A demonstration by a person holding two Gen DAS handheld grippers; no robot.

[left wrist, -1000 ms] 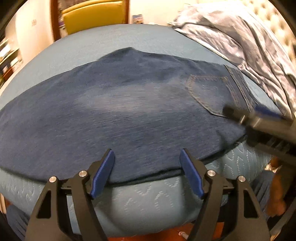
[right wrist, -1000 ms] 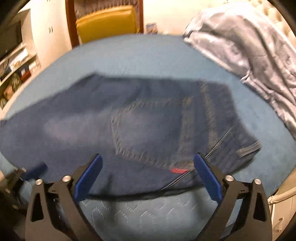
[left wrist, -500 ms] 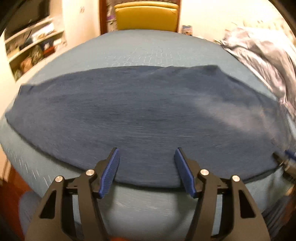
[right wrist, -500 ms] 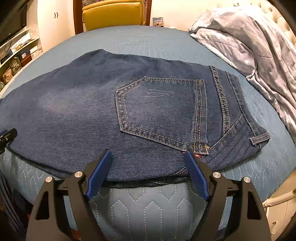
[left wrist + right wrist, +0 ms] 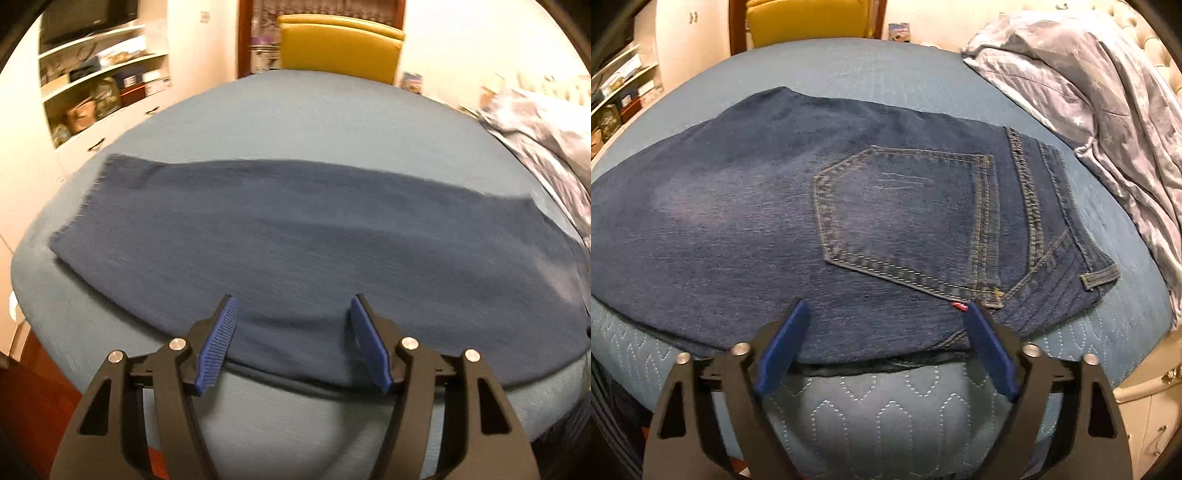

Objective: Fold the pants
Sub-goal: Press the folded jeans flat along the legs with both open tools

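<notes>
Dark blue jeans (image 5: 295,236) lie flat along the near edge of the blue quilted bed (image 5: 314,118), folded lengthwise leg on leg. In the left wrist view the frayed leg hem (image 5: 85,206) lies at the far left. My left gripper (image 5: 291,299) hovers over the near edge of the leg, jaws opening, with nothing pressed between them. In the right wrist view the jeans (image 5: 738,206) show their back pocket (image 5: 905,206) and waistband (image 5: 1052,206). My right gripper (image 5: 886,303) hangs above the near edge below the pocket, jaws opening wide and gripping nothing.
A grey star-print blanket (image 5: 1089,92) is heaped on the bed's right side. A yellow chair (image 5: 340,48) stands beyond the far edge. Shelves (image 5: 103,92) full of items line the left wall. Red-brown floor (image 5: 33,398) shows below the bed's left corner.
My left gripper has swept left along the jeans, from beside the pocket to the lower leg, and the hem has come into view. The right gripper stays put; its jaws narrowed, then widened.
</notes>
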